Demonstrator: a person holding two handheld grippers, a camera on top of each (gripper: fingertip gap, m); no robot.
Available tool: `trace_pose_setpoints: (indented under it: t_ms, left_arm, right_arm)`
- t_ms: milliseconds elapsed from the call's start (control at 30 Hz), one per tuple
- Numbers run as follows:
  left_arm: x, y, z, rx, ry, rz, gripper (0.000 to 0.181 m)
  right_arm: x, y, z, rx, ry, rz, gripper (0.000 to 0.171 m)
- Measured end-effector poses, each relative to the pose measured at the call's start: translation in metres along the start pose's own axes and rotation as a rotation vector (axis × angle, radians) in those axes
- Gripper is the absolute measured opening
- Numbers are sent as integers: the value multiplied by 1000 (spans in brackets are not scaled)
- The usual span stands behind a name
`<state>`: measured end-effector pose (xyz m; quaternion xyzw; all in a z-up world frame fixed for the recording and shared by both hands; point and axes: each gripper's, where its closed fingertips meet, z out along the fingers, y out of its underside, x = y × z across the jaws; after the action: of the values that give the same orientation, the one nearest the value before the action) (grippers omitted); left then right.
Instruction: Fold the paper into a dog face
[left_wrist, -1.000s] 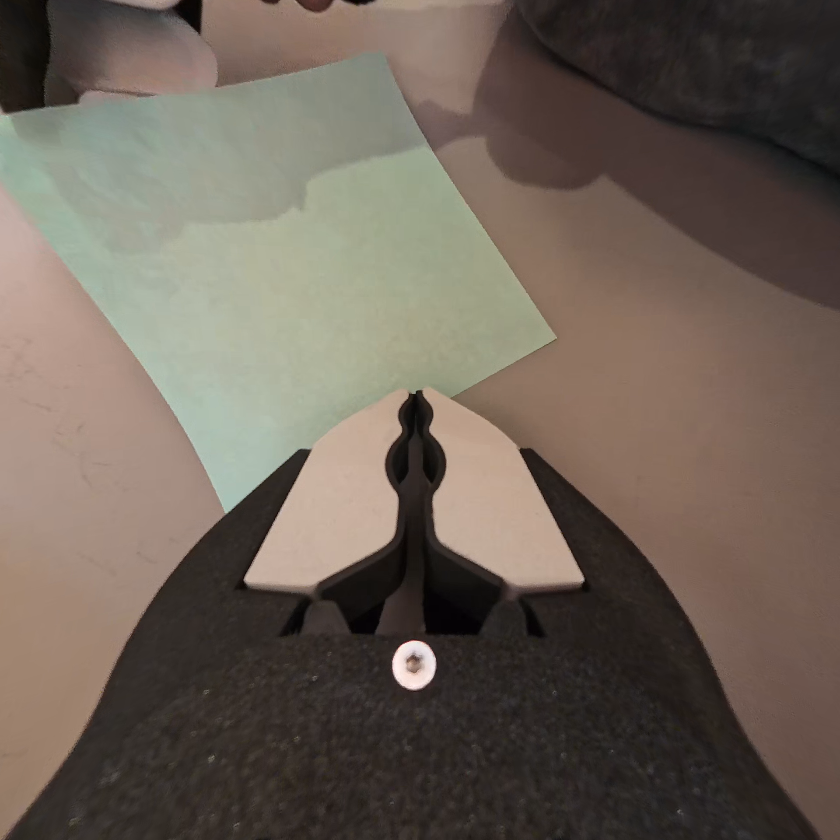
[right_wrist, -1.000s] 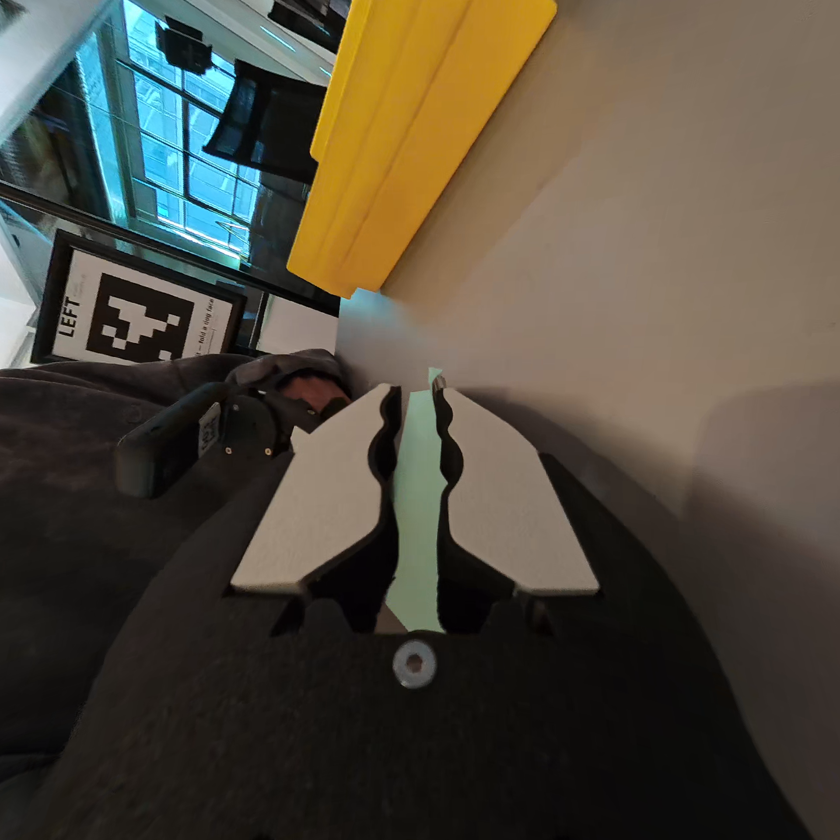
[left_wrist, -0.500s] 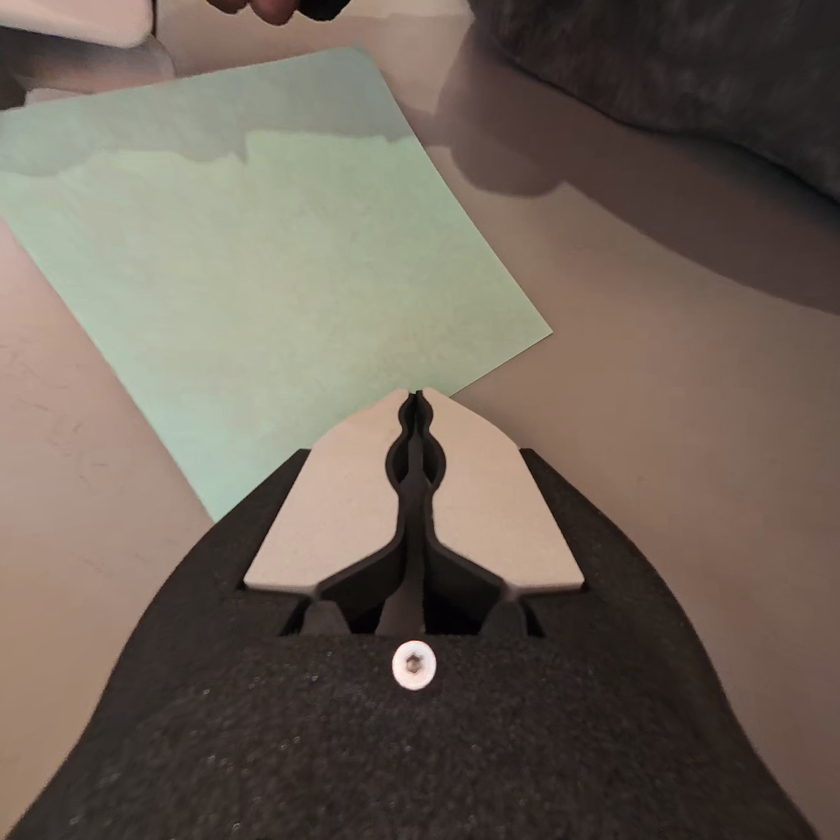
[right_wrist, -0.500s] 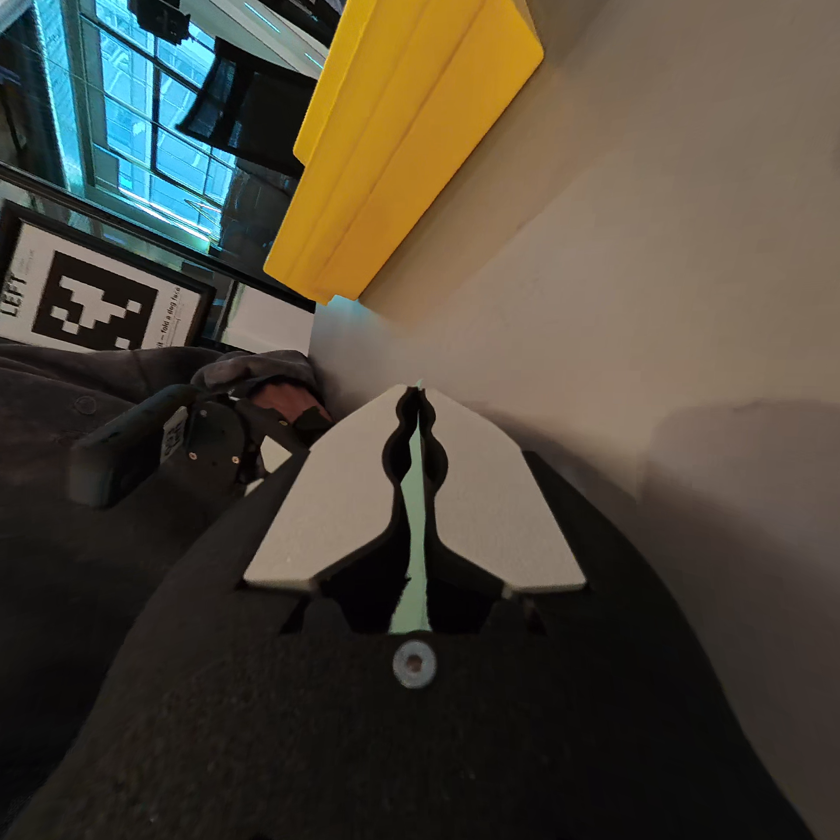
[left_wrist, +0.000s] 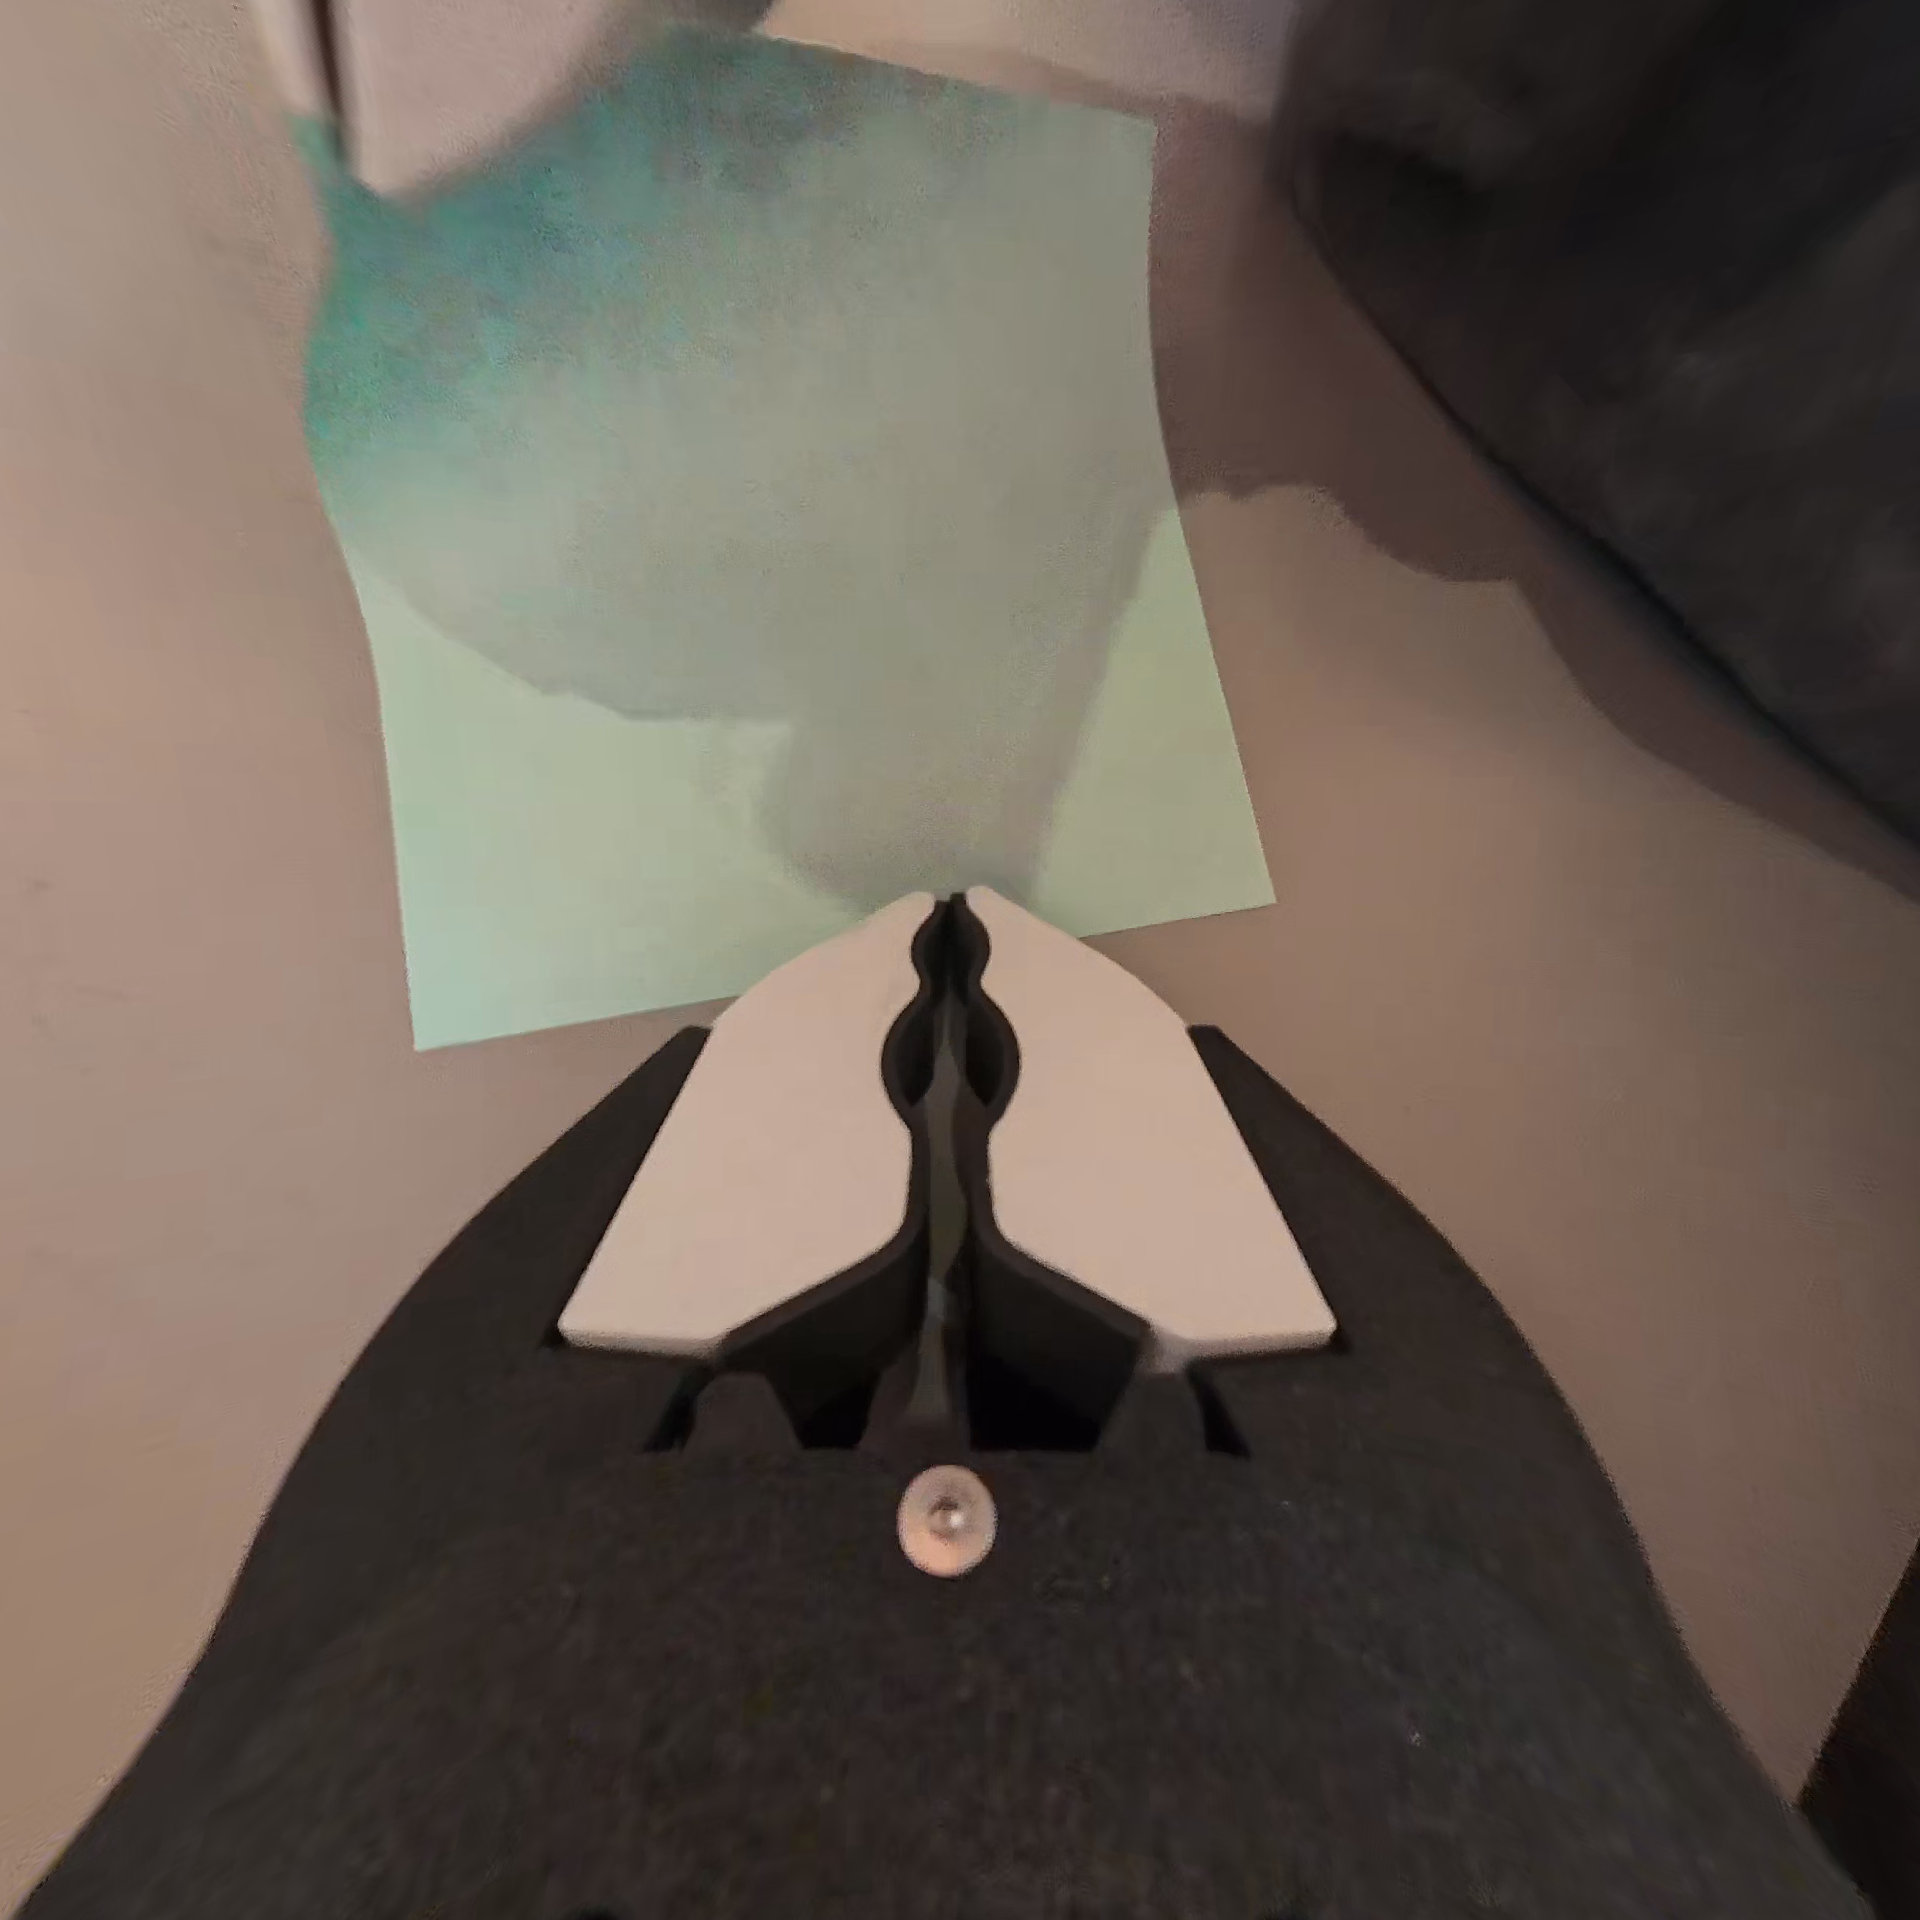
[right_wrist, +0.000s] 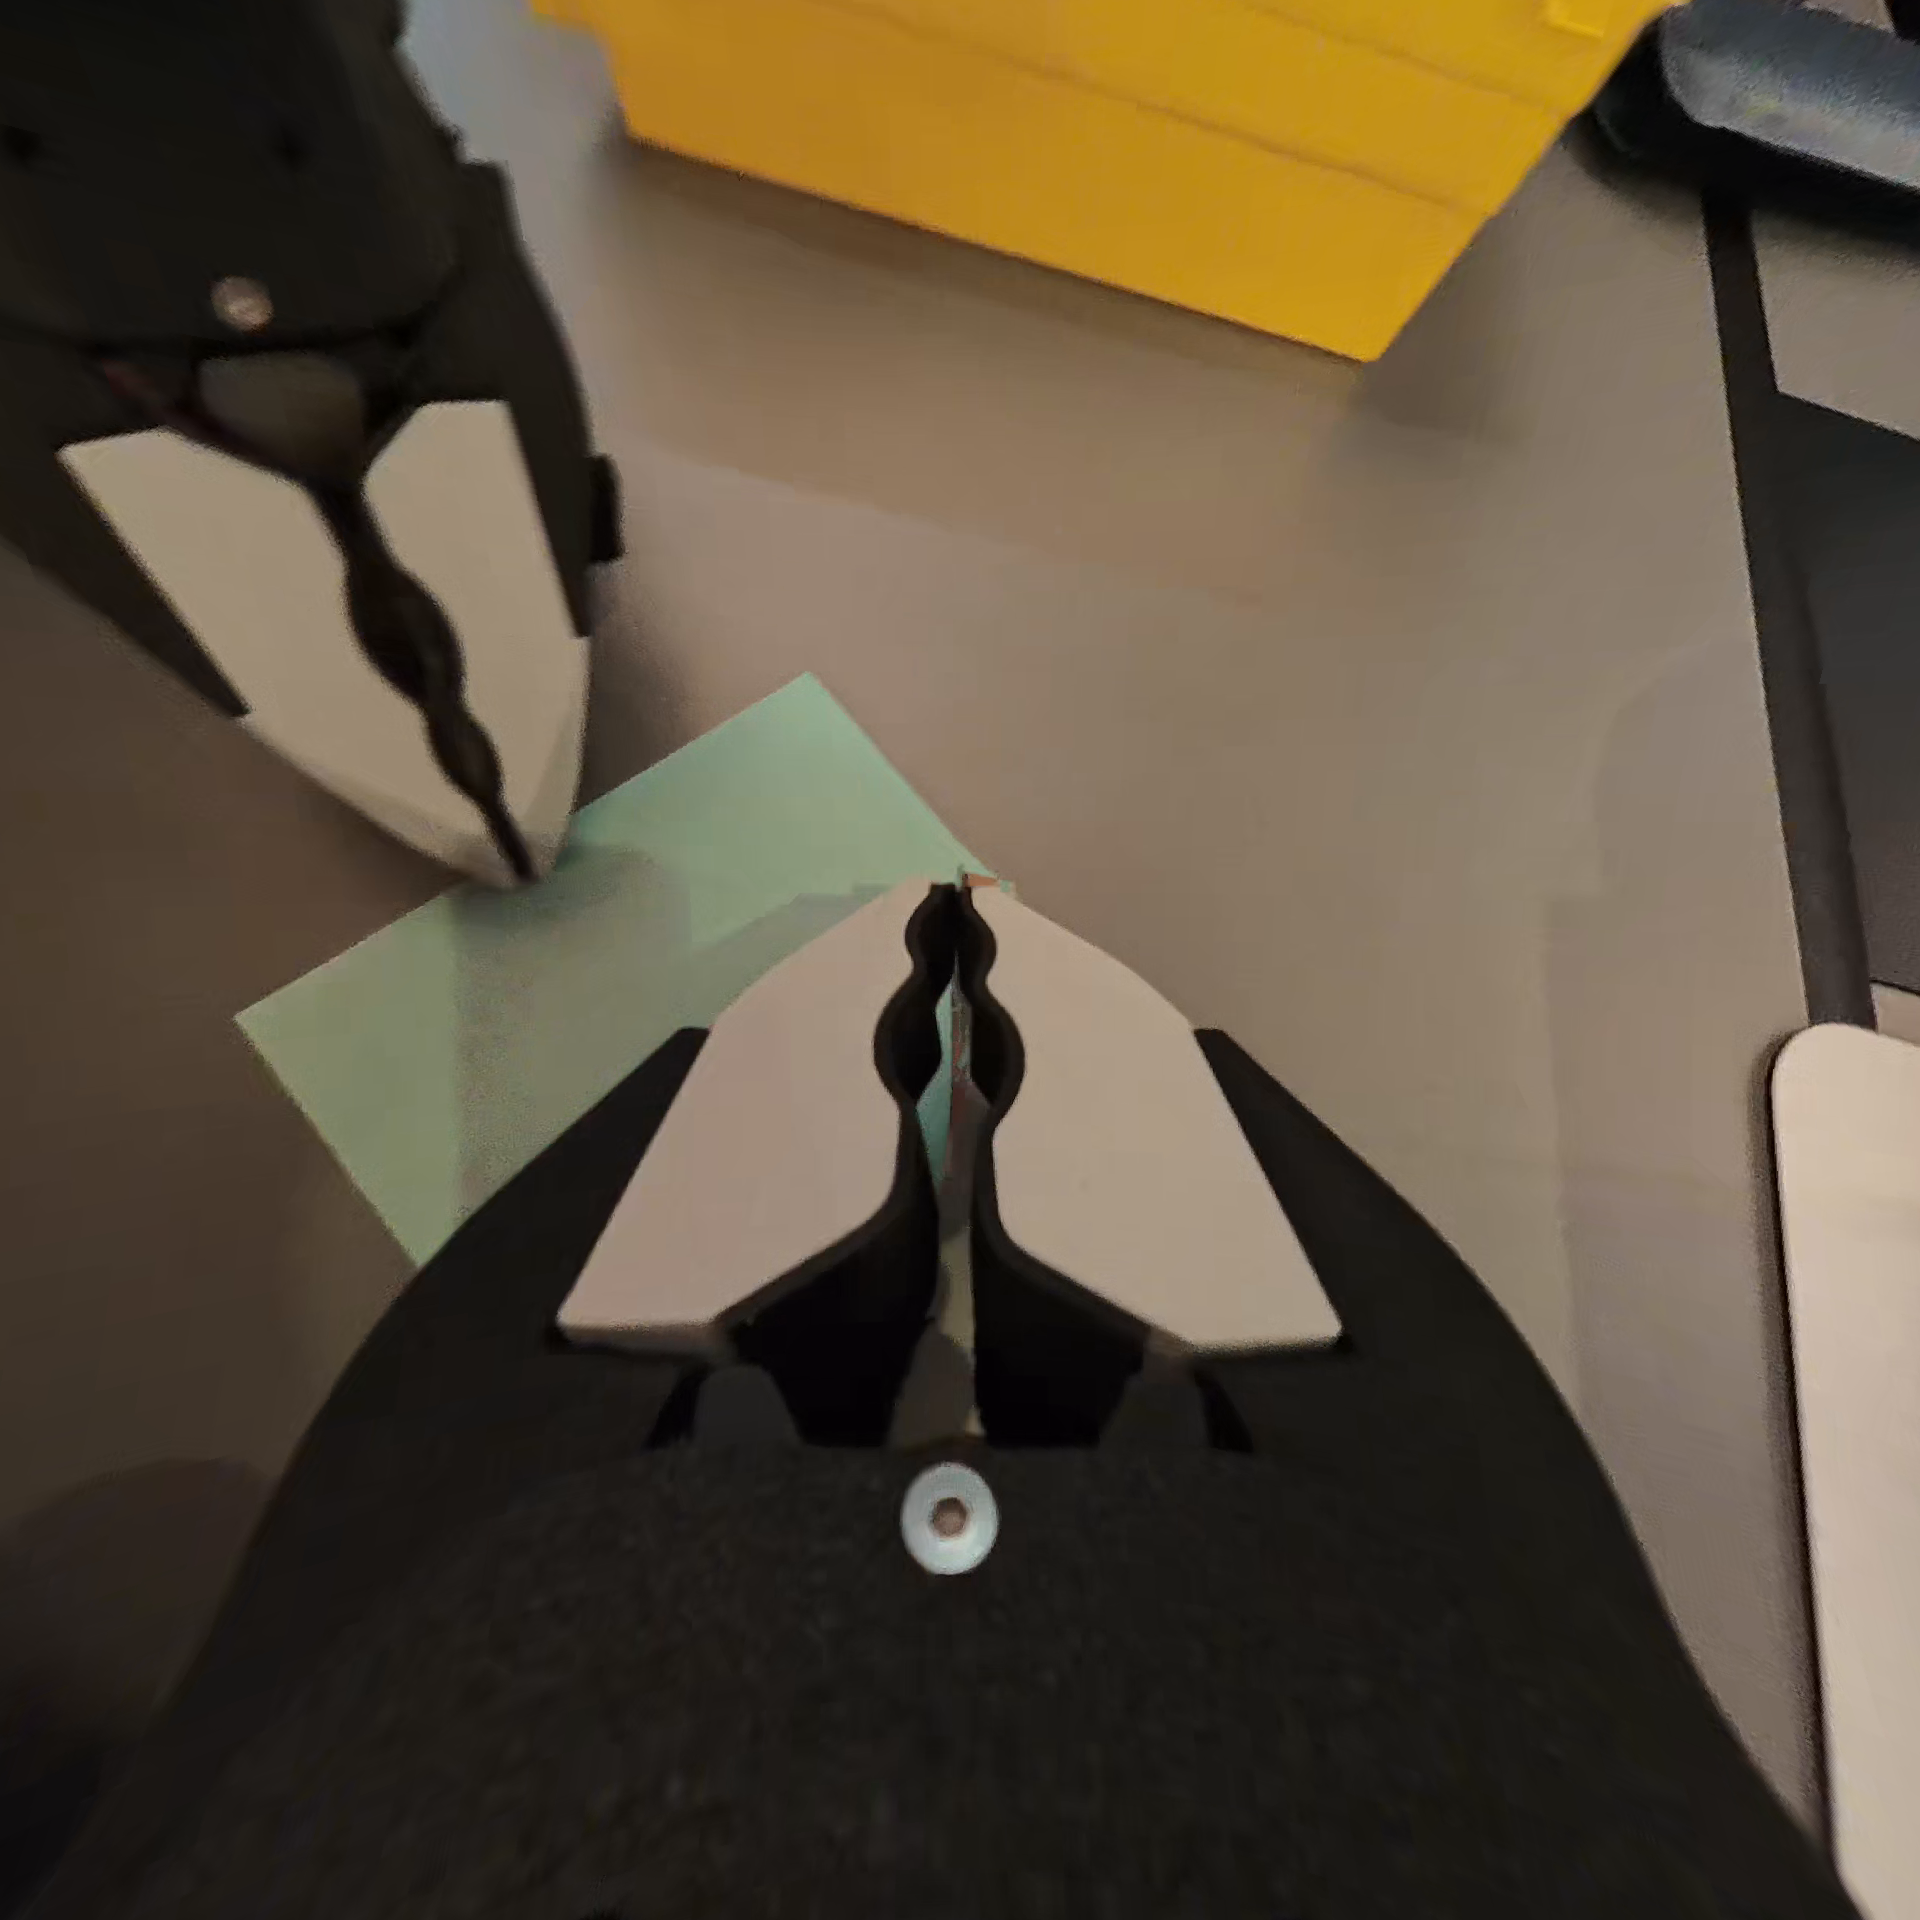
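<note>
A light green square paper (left_wrist: 790, 644) lies on the grey-brown table (left_wrist: 187, 727). My left gripper (left_wrist: 951, 902) is shut, its tips resting on the paper's near edge. In the right wrist view it stands at the upper left (right_wrist: 516, 868), tips pressed down on the paper (right_wrist: 623, 935). My right gripper (right_wrist: 958, 891) is shut on a corner of the paper; a green sliver shows between its jaws and a tip of paper pokes out past them. In the left wrist view it is a blurred white shape (left_wrist: 343, 104) at the paper's far left corner, which is lifted.
A yellow box (right_wrist: 1039, 166) stands at the back of the table. A pale flat device (right_wrist: 1860, 1403) lies at the right edge beside a dark strip (right_wrist: 1787, 623). Dark fabric (left_wrist: 1683, 364) fills the right of the left wrist view. Some 11 cm of space lies between my two pairs of fingers.
My right gripper closed on the paper corner, then swung from a sideways view to looking down at the table. The paper turned under my left gripper, which stayed shut.
</note>
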<state>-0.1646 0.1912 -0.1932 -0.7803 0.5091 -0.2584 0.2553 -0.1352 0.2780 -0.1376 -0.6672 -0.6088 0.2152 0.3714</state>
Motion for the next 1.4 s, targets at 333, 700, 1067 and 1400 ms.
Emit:
trace_pose_setpoints:
  t_ms: [333, 700, 1067, 1400]
  left_arm:
    - [-1, -1, 1, -13, -50, 39, 0]
    - [-1, -1, 2, -27, -70, 65, 0]
    - [-8, 3, -4, -28, -60, 80, 0]
    - [-8, 2, -3, -29, -70, 95, 0]
  right_arm:
    - [-85, 44, 15, -276, -16, -97, 0]
    - [-118, 40, 13, -309, -97, -88, 0]
    - [-125, 38, 13, -358, -55, -164, 0]
    - [-140, 31, 17, -345, -110, -165, 0]
